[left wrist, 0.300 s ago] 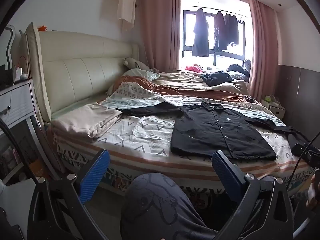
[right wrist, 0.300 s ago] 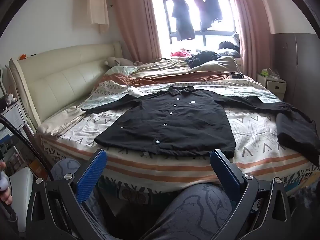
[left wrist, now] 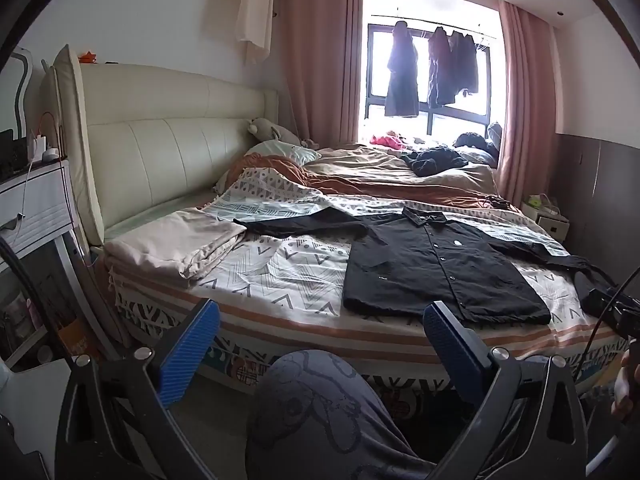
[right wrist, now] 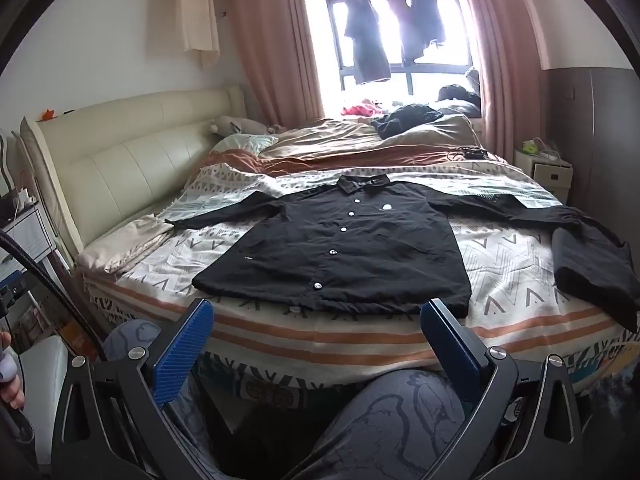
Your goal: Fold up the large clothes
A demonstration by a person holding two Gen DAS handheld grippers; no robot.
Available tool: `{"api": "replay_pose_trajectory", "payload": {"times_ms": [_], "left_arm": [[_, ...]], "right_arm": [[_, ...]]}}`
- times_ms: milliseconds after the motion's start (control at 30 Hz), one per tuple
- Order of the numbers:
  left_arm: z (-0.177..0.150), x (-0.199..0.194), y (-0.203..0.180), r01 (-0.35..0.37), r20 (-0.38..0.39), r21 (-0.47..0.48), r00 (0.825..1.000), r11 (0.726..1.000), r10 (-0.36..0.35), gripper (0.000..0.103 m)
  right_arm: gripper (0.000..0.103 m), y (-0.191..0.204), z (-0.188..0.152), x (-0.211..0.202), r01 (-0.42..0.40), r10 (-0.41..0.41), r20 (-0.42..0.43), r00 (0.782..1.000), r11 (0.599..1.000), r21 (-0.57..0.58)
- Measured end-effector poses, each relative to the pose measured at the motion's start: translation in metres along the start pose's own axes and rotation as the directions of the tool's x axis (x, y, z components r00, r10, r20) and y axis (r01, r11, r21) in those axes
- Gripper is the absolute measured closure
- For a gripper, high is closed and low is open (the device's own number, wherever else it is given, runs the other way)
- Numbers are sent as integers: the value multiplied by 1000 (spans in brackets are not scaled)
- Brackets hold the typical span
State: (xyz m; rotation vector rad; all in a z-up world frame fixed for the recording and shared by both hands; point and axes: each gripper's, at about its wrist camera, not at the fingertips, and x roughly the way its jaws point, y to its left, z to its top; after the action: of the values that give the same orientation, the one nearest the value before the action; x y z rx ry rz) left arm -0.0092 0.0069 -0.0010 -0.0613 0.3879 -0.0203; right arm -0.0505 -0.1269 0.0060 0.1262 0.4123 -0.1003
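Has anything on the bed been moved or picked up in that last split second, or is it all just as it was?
Nothing visibly changed. The black shirt still lies spread flat on the bed, sleeves out, untouched. Both the left gripper and the right gripper stay wide open short of the bed edge, with nothing between their fingers.

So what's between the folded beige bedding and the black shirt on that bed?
Only bare patterned bedspread separates the folded beige bedding from the black shirt body; the shirt's sleeve reaches towards the bedding. The left wrist view shows it best.
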Motion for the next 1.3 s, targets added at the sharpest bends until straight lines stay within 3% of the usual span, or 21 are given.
{"api": "replay_pose_trajectory", "payload": {"times_ms": [1300], "left_arm": [[6,-8,4,51,-12,13,999,999,-51,0]], "right_arm": [[0,3,-2,-8,23,-23,3,1000,1000,-11]]}}
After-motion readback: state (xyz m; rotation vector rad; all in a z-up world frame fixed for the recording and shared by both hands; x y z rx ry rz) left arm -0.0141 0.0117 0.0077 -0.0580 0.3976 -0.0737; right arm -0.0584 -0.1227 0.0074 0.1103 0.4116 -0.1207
